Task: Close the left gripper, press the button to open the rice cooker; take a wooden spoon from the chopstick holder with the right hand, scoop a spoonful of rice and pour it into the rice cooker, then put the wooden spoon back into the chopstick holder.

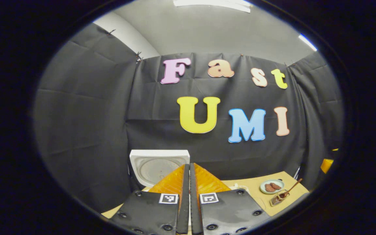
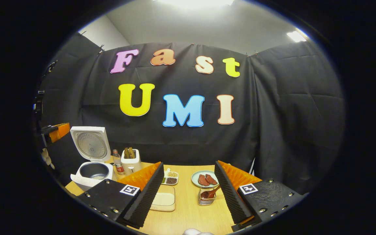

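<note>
The white rice cooker stands at the table's back left with its lid up and its dark inner pot showing. In the left gripper view the raised lid is just beyond my left gripper, whose fingers are pressed together with nothing between them. My right gripper is open above the table. Between its fingers, lower down, stands the clear chopstick holder with the wooden spoon leaning in it. A shallow white container of rice lies to the holder's left.
A plate with brown pieces sits behind the holder. A small divided dish, a white toaster and a bottle stand near the cooker. The wooden table ends at the black cloth wall.
</note>
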The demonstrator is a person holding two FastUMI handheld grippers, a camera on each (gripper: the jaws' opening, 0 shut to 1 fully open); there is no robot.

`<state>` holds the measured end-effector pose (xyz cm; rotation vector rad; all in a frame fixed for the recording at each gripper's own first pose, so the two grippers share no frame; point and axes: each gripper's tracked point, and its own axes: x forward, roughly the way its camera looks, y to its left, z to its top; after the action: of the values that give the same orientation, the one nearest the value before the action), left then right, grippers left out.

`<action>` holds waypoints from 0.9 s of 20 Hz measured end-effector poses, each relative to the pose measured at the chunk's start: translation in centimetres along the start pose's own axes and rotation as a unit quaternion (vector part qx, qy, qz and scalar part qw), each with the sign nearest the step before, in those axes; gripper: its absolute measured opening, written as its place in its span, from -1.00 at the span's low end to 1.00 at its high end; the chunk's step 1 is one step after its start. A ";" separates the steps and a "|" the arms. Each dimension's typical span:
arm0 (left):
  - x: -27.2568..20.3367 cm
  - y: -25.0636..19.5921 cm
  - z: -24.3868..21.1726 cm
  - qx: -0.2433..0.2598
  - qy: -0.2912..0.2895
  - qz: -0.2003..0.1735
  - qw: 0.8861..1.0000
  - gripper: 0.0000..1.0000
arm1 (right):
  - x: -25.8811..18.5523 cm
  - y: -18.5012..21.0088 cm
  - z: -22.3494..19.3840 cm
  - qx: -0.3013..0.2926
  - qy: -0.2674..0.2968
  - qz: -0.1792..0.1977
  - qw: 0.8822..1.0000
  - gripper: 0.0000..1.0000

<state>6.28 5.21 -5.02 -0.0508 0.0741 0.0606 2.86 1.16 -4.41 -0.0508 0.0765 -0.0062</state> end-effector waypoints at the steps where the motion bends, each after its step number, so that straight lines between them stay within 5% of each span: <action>1: -0.4 -0.7 -0.5 -0.011 0.005 -0.015 1.000 -0.55 | 0.0 -0.1 -0.2 0.001 -0.001 0.000 1.000 0.90; 6: -3.5 -0.7 0.0 -0.002 -0.018 -0.012 1.000 0.83 | 0.7 -1.1 -3.0 0.005 0.014 -0.006 1.000 0.90; 7: -4.0 -1.2 0.3 -0.003 -0.023 -0.015 1.000 0.92 | 1.1 -1.4 -3.8 0.008 0.018 -0.009 1.000 0.91; 18: -4.9 -4.8 2.5 0.002 -0.054 -0.029 0.998 0.90 | 9.8 -7.9 -18.4 0.082 0.098 -0.049 0.991 0.91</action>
<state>1.86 0.24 -1.92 -0.0466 -0.0347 0.0046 11.19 -7.71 -23.08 0.1099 0.2694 -0.1159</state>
